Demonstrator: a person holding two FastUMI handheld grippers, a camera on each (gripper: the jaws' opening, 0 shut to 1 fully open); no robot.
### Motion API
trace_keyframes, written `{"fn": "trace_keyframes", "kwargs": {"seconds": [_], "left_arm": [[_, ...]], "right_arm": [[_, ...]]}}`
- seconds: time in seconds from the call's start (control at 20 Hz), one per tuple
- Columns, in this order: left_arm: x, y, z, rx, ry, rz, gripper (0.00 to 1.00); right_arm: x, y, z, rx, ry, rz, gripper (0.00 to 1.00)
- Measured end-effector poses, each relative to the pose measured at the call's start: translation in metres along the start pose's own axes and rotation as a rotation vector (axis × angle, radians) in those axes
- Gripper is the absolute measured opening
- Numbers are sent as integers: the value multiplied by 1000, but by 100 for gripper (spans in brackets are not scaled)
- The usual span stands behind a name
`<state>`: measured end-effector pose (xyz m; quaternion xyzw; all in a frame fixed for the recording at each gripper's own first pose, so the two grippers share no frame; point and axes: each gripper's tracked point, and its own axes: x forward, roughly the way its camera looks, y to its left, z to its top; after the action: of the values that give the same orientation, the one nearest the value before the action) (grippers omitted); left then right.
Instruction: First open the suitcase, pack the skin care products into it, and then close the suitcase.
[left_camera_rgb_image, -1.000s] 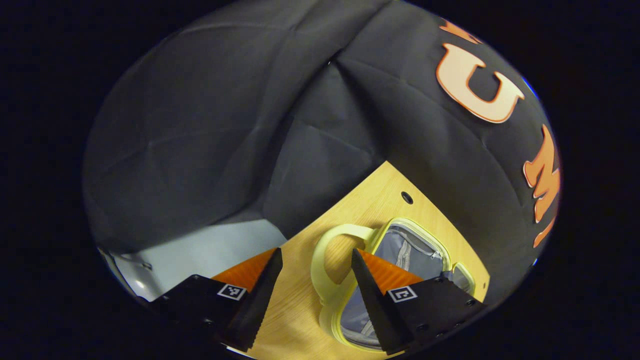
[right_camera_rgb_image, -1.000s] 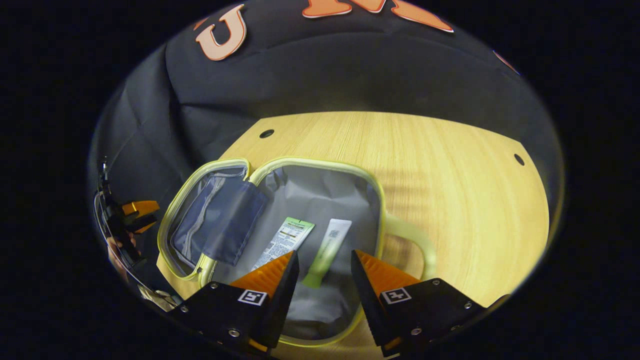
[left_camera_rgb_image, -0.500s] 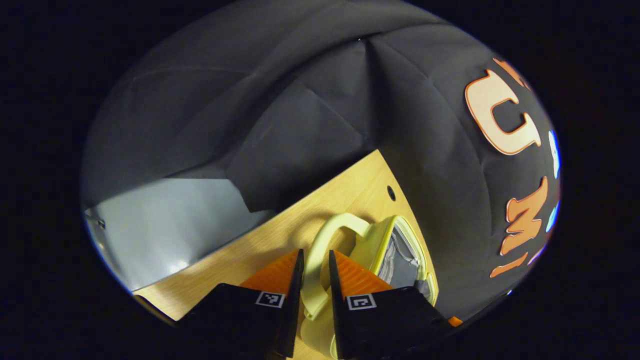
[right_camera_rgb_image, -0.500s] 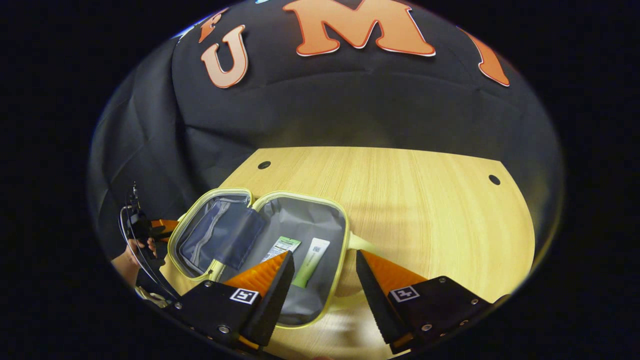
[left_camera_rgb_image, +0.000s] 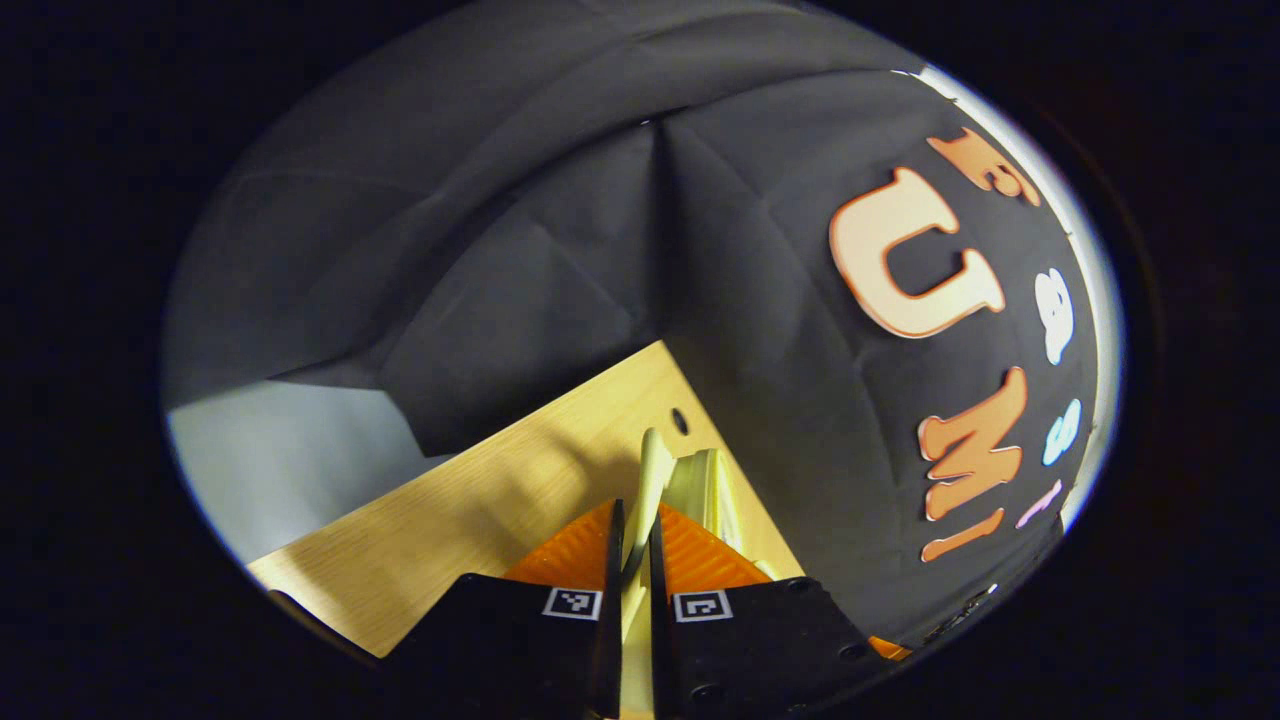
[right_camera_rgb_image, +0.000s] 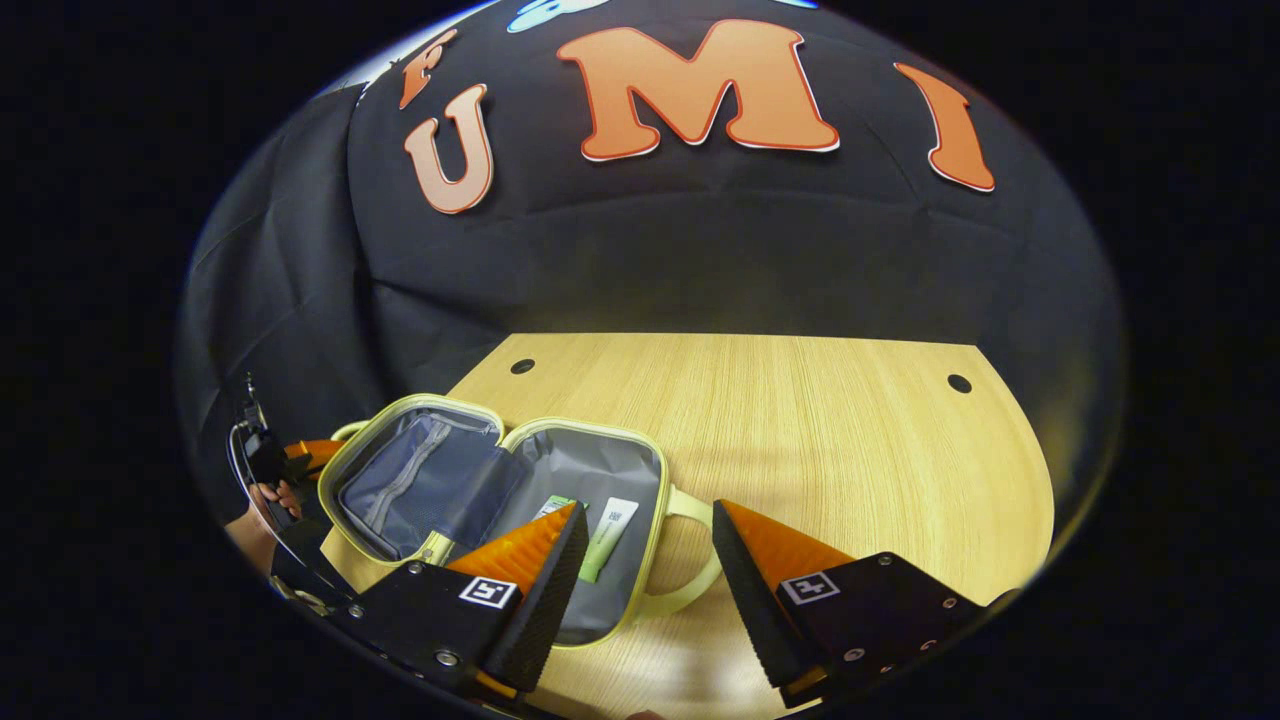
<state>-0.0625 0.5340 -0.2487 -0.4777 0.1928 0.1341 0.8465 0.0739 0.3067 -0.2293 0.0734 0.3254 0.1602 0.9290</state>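
Observation:
The pale yellow suitcase lies open on the wooden table. Its grey right half holds a green tube and a flat sachet. The left half, the lid, has a zip pocket. In the left gripper view my left gripper is shut on the lid's handle, and the lid's rim shows edge-on just beyond. My right gripper is open above the case's near edge, holding nothing. The left gripper and a hand also appear at the far left of the right gripper view.
The other handle sticks out of the case's right half between my right fingers. The table has small round holes near its back corners. The black cloth wall stands close behind the table, and pale floor lies beyond the table's left edge.
My left gripper went from open to shut on the lid's handle, and the lid now appears edge-on. My right gripper pulled back from over the case, still open.

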Motion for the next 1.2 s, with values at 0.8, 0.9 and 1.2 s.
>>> {"fn": "trace_keyframes", "kwargs": {"seconds": [0.8, 0.9, 1.2], "left_arm": [[-34, -255, -64, 353, 82, -403, 12], [-36, -275, -85, 386, 107, -426, 12], [-35, -317, -143, 402, 161, -462, 12]], "right_arm": [[-25, -23, 42, -71, -167, -17, 81], [-28, -30, 44, -74, -173, -17, 81], [-40, -64, 46, -68, -181, -15, 83]]}}
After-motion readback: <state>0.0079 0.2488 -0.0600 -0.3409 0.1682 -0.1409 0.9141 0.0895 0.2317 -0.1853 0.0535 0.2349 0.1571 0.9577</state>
